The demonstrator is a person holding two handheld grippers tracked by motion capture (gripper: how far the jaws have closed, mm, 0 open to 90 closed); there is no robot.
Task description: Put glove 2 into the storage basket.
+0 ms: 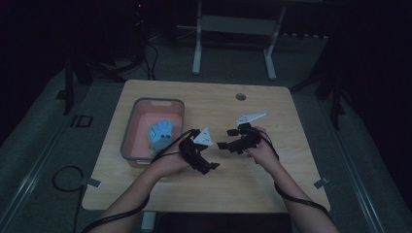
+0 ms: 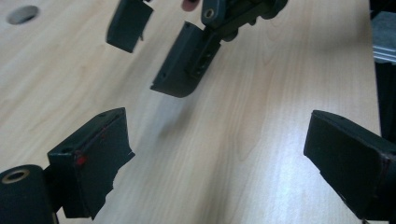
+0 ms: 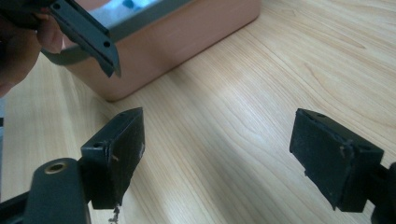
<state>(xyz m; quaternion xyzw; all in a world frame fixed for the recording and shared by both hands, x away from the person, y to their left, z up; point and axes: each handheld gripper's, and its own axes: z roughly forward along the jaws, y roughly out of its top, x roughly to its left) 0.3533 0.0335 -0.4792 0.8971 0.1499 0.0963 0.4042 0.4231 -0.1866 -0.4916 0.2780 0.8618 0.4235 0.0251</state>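
Both forearms angle inward, each hand-held gripper (image 1: 210,165) (image 1: 224,138) gaping above the table (image 1: 272,170).

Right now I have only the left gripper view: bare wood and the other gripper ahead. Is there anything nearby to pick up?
Observer: Yes. A pink bin with a grey rim stands on the table, close beside the hand that holds the open left gripper, on its outer side.
Operator: Anything inside it?
Observer: A light-blue object lies in it. I cannot tell what it is.
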